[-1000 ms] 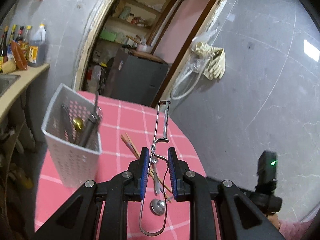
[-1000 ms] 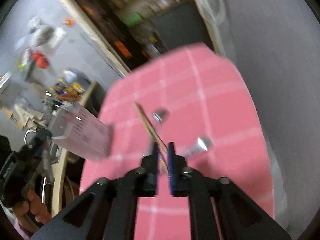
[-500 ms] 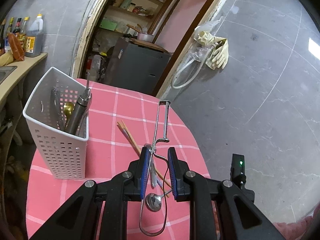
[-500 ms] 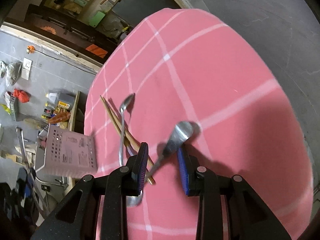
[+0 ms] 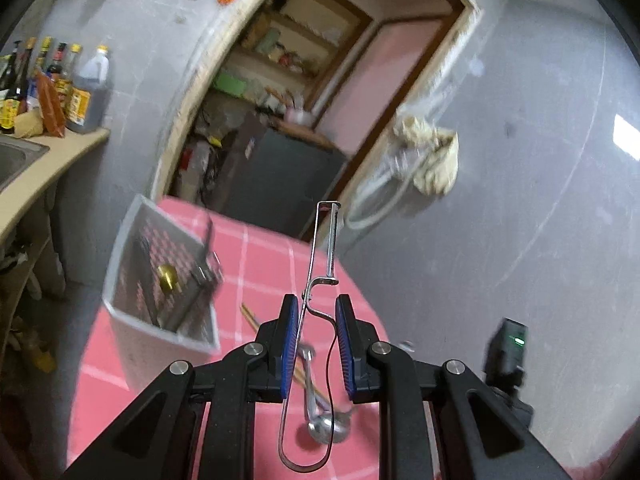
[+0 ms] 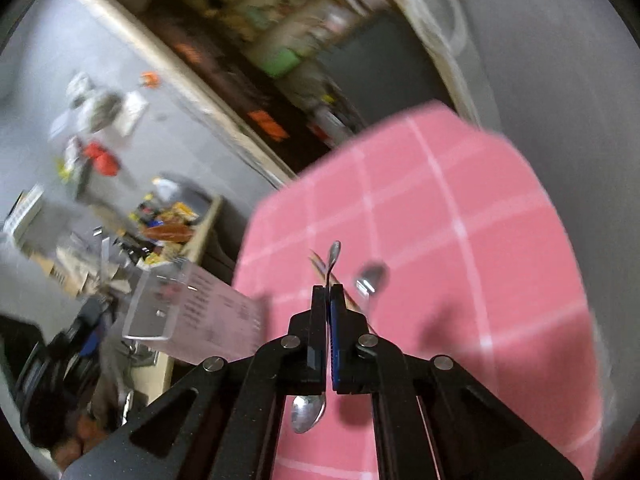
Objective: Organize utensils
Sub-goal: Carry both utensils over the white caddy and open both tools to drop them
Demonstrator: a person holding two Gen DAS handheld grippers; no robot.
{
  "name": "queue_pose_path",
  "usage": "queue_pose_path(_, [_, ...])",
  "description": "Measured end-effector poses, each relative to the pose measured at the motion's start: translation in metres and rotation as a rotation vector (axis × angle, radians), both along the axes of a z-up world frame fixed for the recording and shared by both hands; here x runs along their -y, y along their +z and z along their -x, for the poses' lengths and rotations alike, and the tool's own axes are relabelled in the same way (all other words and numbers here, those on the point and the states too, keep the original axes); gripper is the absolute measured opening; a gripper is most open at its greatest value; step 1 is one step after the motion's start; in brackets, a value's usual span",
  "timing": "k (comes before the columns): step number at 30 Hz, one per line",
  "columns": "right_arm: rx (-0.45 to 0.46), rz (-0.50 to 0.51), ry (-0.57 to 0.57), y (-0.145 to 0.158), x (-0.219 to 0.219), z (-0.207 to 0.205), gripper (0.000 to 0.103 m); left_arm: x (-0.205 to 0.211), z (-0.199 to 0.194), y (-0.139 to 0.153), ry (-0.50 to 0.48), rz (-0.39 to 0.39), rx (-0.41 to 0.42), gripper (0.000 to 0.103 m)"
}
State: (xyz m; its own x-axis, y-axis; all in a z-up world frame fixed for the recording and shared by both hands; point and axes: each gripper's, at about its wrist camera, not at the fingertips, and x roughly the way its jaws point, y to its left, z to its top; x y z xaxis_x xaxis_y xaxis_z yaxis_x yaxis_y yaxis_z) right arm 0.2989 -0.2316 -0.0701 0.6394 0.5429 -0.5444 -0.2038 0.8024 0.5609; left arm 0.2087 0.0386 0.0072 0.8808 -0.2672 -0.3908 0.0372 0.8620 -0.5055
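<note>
The left gripper (image 5: pixel 317 314) is closed partway on a bent-wire stainless steel peeler (image 5: pixel 318 288), its blue pads clamping the narrow neck of the wire frame so that the blade end projects forward and the looped handle hangs back between the jaws; this grip probably keeps the long tool aligned with the fingers for lowering it into a container. The peeler is thin, bright and springy in appearance, with a slotted blade strip along one side. The right gripper (image 6: pixel 328 294) is closed almost fully on a polished steel spoon (image 6: pixel 308 414), pinching the slim handle edge-on; the handle tip extends ahead of the fingertips and the shiny oval bowl hangs behind them. The white perforated plastic utensil basket (image 5: pixel 132 320) stands on the pink checked tablecloth (image 6: pixel 460 240) just left of the left gripper and already contains dark-handled utensils. A pair of wooden chopsticks (image 5: pixel 250 318) and a second steel spoon (image 5: pixel 320 426) lie on the cloth, not yet collected.
</note>
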Motion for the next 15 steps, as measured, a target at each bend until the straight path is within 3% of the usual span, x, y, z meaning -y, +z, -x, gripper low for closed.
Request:
queue_pose_path(5, [0.189,-0.046,0.092,0.066,-0.029,-0.008,0.002,-0.044,-0.009,0.015,0.094,0.046,0.088,0.018])
queue_pose_path(9, [0.313,-0.059,0.165,0.100,-0.064,-0.012,0.002,-0.073,-0.022,0.014,0.157,0.061,0.138,0.018])
queue_pose_path(15, [0.460,0.050,0.264,0.116,-0.122,-0.006,0.002,-0.095,-0.045,-0.001,0.198,0.070,0.168,0.018])
